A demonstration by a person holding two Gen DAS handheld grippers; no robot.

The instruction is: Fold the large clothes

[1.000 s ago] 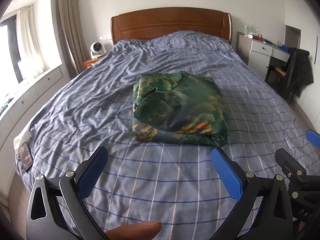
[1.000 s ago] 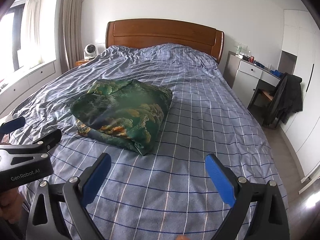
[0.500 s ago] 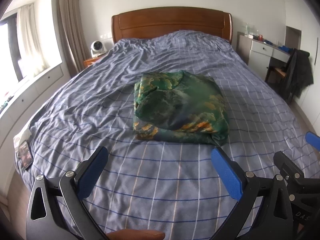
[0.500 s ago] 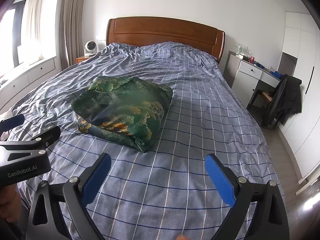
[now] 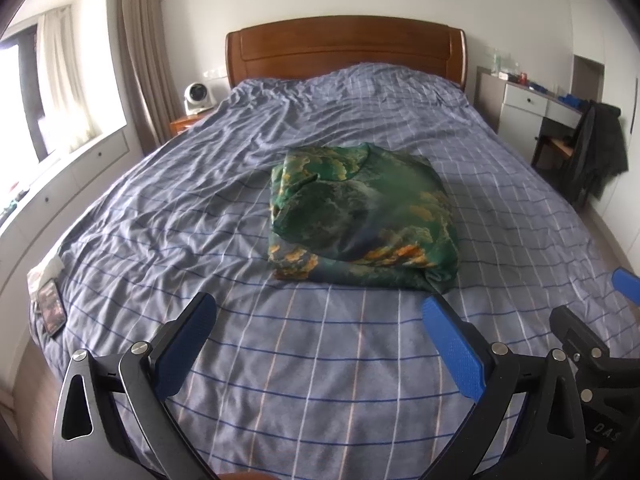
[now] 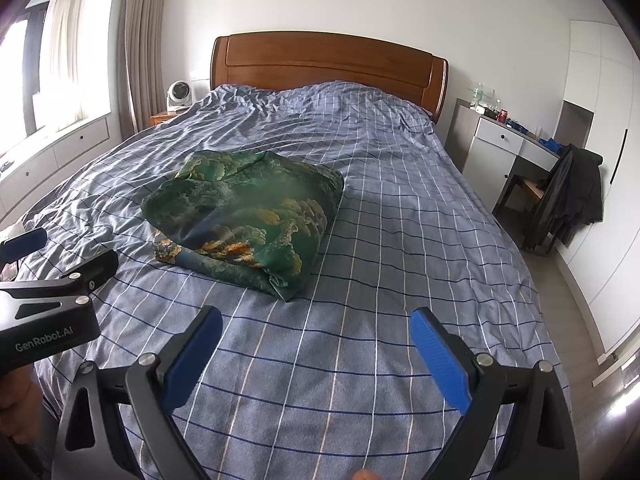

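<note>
Bedroom, checked blue bed [image 5: 328, 360] with green patterned garment [image 5: 362, 220] lying mid-bed as a compact folded bundle, so folding looks done; left tongs [image 5: 318, 328] and right tongs [image 6: 316, 340] both spread apart, empty, well short of it.

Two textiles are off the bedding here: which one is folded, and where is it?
The green patterned garment, a squared bundle in the middle of the bed. The black jacket hangs loosely over the chair beside the desk, unfolded. Both grippers, left gripper and right gripper, are open, holding nothing.

both views footward, facing headboard [image 5: 346, 46], side-by-side
</note>
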